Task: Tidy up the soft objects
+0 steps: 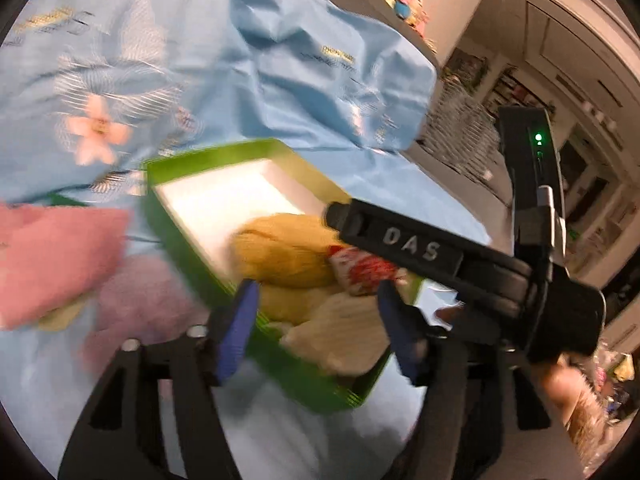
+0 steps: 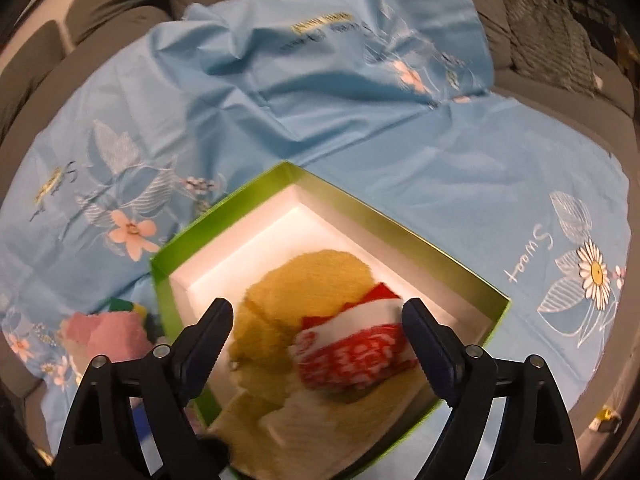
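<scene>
Right gripper hangs wide, empty, over box holding yellow, cream and red-white pieces; left gripper wide too; pink pieces left of box remain, so roughly midway.

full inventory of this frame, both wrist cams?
green box: 1, green outside, white inside, open, on the sheet
yellow soft items: about 2, in the box
red-white soft item: 1, in the box, on the yellow
cream soft item: 1, box's near corner
pink soft items: about 2, outside the box
blue floral sheet: 1, over grey sofa
left gripper: open, over the box
right gripper: open, over the box
</scene>
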